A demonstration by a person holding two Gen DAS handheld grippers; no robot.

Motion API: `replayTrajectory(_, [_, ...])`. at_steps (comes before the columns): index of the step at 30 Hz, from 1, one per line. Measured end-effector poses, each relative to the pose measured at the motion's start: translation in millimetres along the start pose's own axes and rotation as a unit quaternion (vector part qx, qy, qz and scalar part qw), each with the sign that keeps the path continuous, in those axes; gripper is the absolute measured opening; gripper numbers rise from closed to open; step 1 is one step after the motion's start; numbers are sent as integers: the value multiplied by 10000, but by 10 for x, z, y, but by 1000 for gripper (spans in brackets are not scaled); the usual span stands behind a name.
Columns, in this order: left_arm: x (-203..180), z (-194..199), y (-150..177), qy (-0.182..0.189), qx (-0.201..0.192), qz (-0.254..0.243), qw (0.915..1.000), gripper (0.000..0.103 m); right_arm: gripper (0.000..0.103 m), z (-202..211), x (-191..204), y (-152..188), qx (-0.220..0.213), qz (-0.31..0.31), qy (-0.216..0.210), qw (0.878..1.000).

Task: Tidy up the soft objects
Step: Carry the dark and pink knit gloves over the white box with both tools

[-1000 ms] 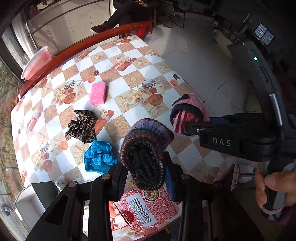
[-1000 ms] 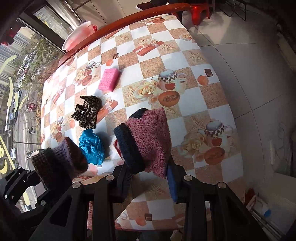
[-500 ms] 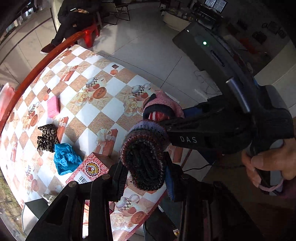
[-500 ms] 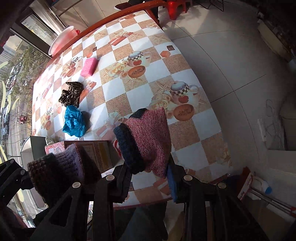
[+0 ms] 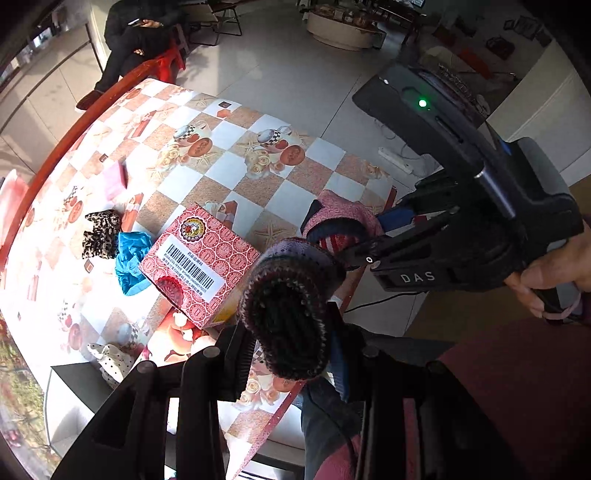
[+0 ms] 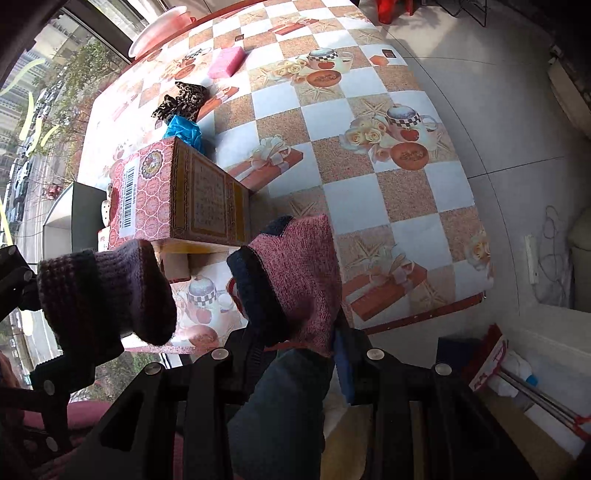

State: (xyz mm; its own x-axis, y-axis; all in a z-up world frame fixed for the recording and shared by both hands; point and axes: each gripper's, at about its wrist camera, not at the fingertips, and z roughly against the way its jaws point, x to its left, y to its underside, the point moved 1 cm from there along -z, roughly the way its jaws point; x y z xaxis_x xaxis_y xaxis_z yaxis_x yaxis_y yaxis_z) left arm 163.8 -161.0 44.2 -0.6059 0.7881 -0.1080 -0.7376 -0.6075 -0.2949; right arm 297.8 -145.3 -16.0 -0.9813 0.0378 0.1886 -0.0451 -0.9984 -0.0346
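Knitted dark sock [image 5: 291,314] hiding left gripper [image 5: 291,354] tips

Both grippers hang past the near edge of the table [image 6: 388,192], side by side. The left gripper [image 5: 291,343] clamps one knitted piece [image 5: 288,310]; the right gripper [image 6: 299,343] clamps a second knitted piece [image 6: 295,277] to its right, the two pieces close together. A box [image 6: 192,195] stands on the table just beyond them, near the near edge. Behind the box lies a crumpled cloth [image 6: 184,131], touching a scrunchie [image 6: 183,99] farther back. A sponge [image 6: 226,62] lies farther still, apart from the scrunchie. A dotted cloth [image 5: 110,360] lies left of the box at the table's edge. A tray [image 6: 162,27] sits at the far edge.
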Motion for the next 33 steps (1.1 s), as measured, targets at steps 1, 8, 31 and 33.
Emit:
replayTrajectory(1, [29, 29, 58, -50, -25, 33, 10000, 39, 36, -13, 58, 31, 32, 92, -33, 9999])
replayTrajectory(8, [359, 155, 464, -368, -84, 694, 9969, 39, 36, -89, 422, 199, 231, 801, -35, 9965])
replayTrajectory(31, [1315, 517, 1549, -1542, -93, 3025, 9405, 39, 36, -48, 1979, 168, 372, 3476, -259, 9366])
replayTrajectory(33, [1366, 545, 1636, -1608, -91, 3182, 9342, 39, 36, -23, 2125, 159, 341, 3626, -315, 9308])
